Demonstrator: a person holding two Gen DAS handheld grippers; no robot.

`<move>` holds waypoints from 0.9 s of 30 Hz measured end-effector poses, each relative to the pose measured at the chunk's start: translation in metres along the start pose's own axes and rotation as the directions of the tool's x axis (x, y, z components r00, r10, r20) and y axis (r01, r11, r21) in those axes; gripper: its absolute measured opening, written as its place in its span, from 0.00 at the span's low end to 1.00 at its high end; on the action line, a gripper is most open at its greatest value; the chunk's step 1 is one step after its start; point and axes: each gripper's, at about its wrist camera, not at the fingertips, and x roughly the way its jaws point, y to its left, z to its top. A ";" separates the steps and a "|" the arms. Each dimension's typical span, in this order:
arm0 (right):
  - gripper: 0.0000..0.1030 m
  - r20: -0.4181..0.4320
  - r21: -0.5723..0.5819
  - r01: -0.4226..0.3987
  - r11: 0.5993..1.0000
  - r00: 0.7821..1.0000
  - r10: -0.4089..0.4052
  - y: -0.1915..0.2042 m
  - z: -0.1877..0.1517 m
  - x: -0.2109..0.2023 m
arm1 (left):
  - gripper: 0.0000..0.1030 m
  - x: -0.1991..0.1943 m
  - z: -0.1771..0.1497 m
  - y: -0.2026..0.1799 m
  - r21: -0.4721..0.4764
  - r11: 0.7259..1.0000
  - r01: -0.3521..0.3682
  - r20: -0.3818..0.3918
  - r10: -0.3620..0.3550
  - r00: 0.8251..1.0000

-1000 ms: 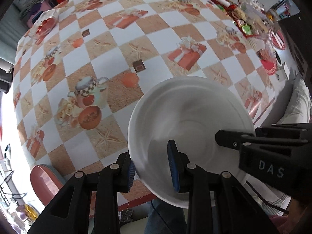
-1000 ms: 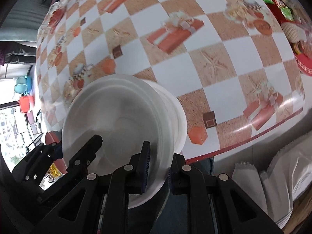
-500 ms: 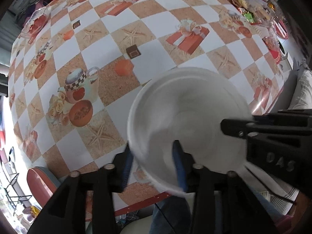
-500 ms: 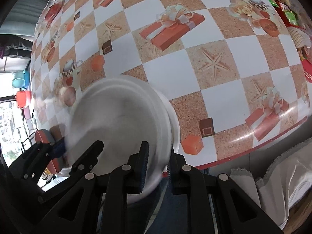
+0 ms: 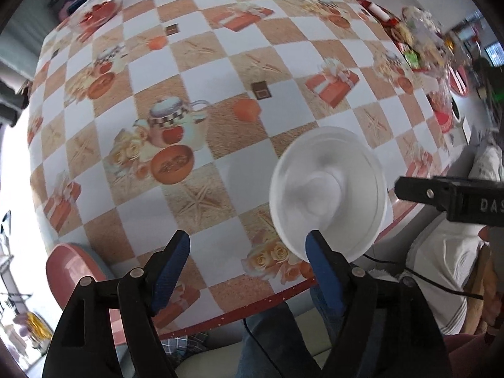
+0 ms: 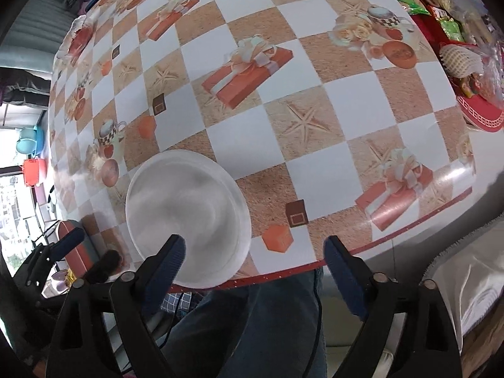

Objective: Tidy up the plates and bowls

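Note:
A white bowl (image 5: 327, 195), blurred and apparently nested in a second one, sits on the checkered tablecloth (image 5: 201, 63) close to the table's near edge. My left gripper (image 5: 247, 242) hovers over the table just left of it. Its jaws are opening with nothing between them, and its right fingertip (image 5: 315, 245) overlaps the bowl's near rim. In the right wrist view the bowl (image 6: 186, 214) lies at lower left, behind the left fingertip (image 6: 171, 252). My right gripper (image 6: 253, 245) stands wide, its jaws opening, with only tablecloth and the table edge between them.
A red tray of snack packets (image 6: 466, 72) sits at the far right and a glass dish (image 5: 100, 9) at the far left. A red stool (image 5: 72, 271) stands below the near-left edge. A person's legs in jeans (image 6: 258, 321) and a cable are under the near edge.
Both grippers were shut on the bowl rims and have let go, their jaws now spread. The bowl rests on the table, and the left gripper has shifted left of it.

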 end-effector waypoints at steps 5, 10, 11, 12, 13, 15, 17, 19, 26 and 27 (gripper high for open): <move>1.00 -0.001 -0.024 0.028 0.999 1.000 -0.028 0.007 -0.005 0.000 | 0.77 -0.001 0.000 0.008 -0.034 0.999 -0.021 -0.014 0.021 1.000; 1.00 -0.005 -0.049 0.052 0.997 0.999 -0.052 0.016 -0.007 0.001 | 0.77 -0.001 0.000 0.007 -0.020 0.999 -0.043 -0.025 0.043 0.999; 1.00 -0.003 -0.052 0.056 0.997 0.998 -0.056 0.017 -0.007 0.001 | 0.77 -0.001 0.000 0.007 -0.018 0.999 -0.044 -0.022 0.043 0.999; 1.00 -0.002 -0.055 0.060 0.997 0.998 -0.060 0.018 -0.006 0.000 | 0.77 -0.002 0.001 0.007 -0.015 0.999 -0.045 -0.019 0.045 0.999; 1.00 -0.004 -0.056 0.062 0.997 0.998 -0.062 0.019 -0.005 0.001 | 0.77 -0.002 0.001 0.007 -0.012 0.999 -0.045 -0.017 0.045 0.999; 1.00 -0.007 -0.055 0.067 0.996 0.998 -0.068 0.019 -0.004 0.003 | 0.77 -0.001 0.001 0.007 -0.009 0.999 -0.042 -0.020 0.042 0.999; 1.00 -0.013 -0.051 0.071 0.996 0.997 -0.071 0.018 -0.004 0.004 | 0.77 0.002 0.001 0.007 -0.010 0.999 -0.039 -0.026 0.039 0.999; 1.00 -0.019 -0.046 0.075 0.996 0.997 -0.076 0.017 -0.005 0.006 | 0.77 0.004 0.001 0.006 -0.005 0.999 -0.040 -0.031 0.040 0.999; 1.00 -0.033 -0.042 0.084 0.996 0.996 -0.086 0.014 -0.003 0.012 | 0.77 0.010 0.002 0.002 0.002 0.999 -0.036 -0.040 0.036 0.999; 1.00 -0.036 -0.040 0.085 0.996 0.996 -0.086 0.013 -0.003 0.013 | 0.77 0.011 0.003 0.003 0.001 0.999 -0.036 -0.042 0.036 0.998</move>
